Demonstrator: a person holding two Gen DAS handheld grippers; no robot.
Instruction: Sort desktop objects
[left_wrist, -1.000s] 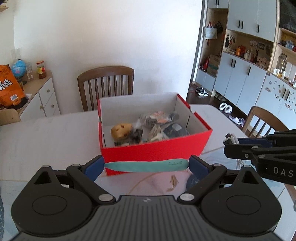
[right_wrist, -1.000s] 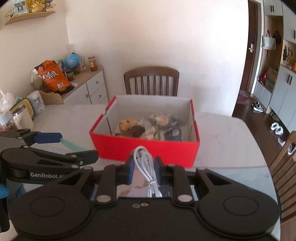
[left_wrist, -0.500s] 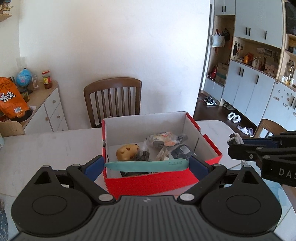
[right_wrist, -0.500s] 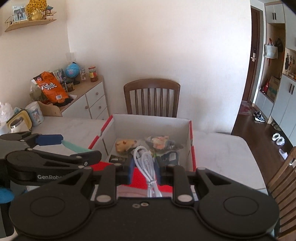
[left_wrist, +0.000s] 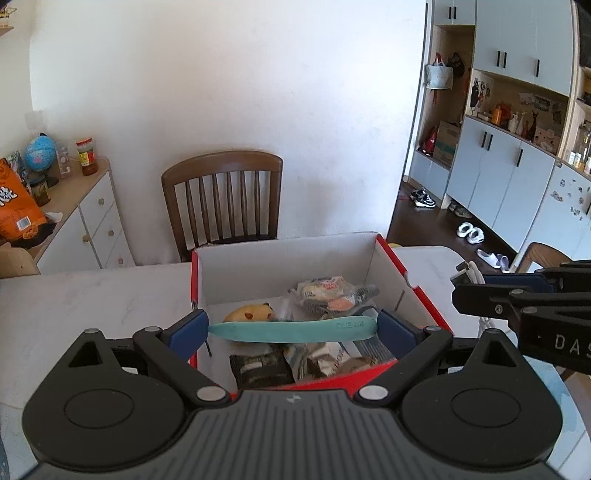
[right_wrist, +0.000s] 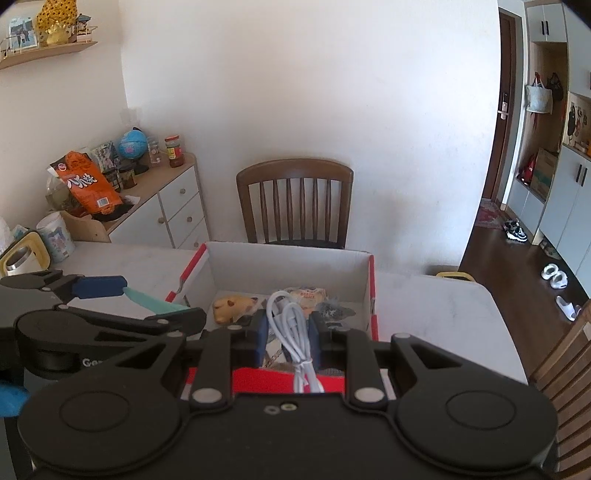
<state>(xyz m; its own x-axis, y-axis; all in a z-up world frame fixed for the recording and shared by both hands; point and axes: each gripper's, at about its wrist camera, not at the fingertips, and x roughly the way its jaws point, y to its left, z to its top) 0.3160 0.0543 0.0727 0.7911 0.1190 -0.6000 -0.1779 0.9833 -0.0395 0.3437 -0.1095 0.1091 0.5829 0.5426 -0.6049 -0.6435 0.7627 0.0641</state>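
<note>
Jaws of the left gripper (left_wrist: 291, 329) are clamped end to end on a teal flat tool (left_wrist: 291, 330), which lies crosswise between the blue pads (left_wrist: 188, 329) above the near part of the red box (left_wrist: 424, 295). That box stands on the pale desk (left_wrist: 92, 295) with a wooden chair (left_wrist: 221, 195) behind it; inside lie a yellow plush toy (left_wrist: 249, 314), a wrapped snack packet (left_wrist: 325, 290) and dark packets near the front wall. Further right, the right gripper (right_wrist: 286, 334) has its jaws pressed on a coiled white cable (right_wrist: 291, 325), held over the box's near edge.
</note>
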